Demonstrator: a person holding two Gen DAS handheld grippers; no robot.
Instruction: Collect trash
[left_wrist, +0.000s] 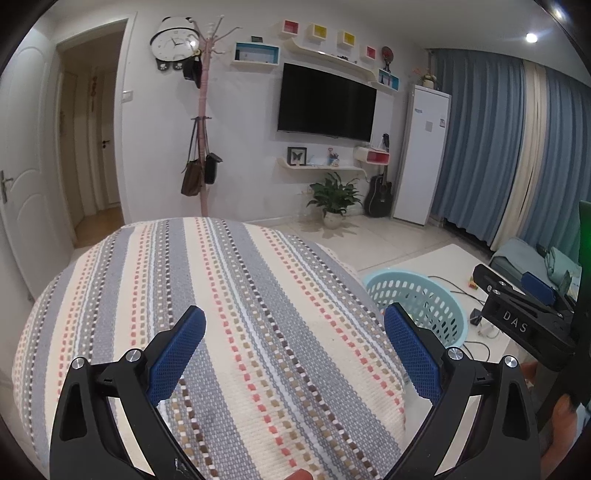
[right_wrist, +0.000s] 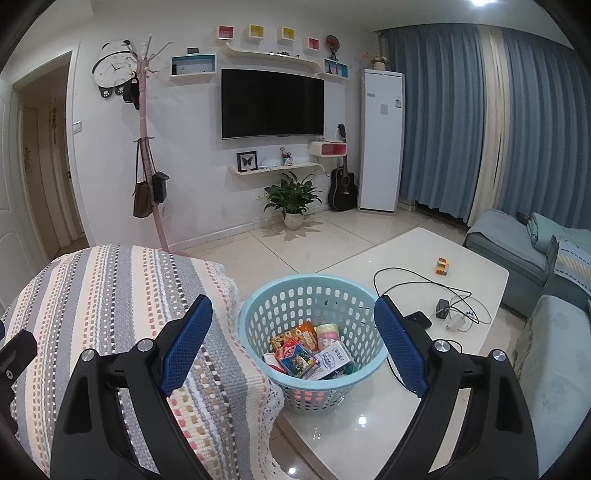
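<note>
A: What is nearest in the right wrist view?

B: The right gripper (right_wrist: 291, 332), jaws spread wide with nothing between them. Just past its tips, at about 12 o'clock, stands the blue basket (right_wrist: 258, 317) on the white table (right_wrist: 406, 258). The trash (right_wrist: 310, 350), a heap of snack wrappers and small packets, already lies inside it.

A: And the left one?

B: The left gripper (left_wrist: 295, 350) is spread too and empty, hanging over the striped blanket (left_wrist: 240, 295). From there the basket (left_wrist: 443, 295) sits at 2 o'clock, partly hidden by the blanket's edge.

A: Is anything left to collect?

B: I see no loose wrapper on the blanket or the near table. Farther out, at 1 o'clock from the basket, lie cables and a charger (right_wrist: 443, 308), and beyond them a puzzle cube (right_wrist: 442, 266). None of these looks like trash to me.

A: So how should this step be done well?

B: My guess is the collecting is almost finished. Keep both grippers open and clear of the basket rim, scan the blanket folds and the table edge slowly, and avoid snagging the cables if reaching that way.
</note>
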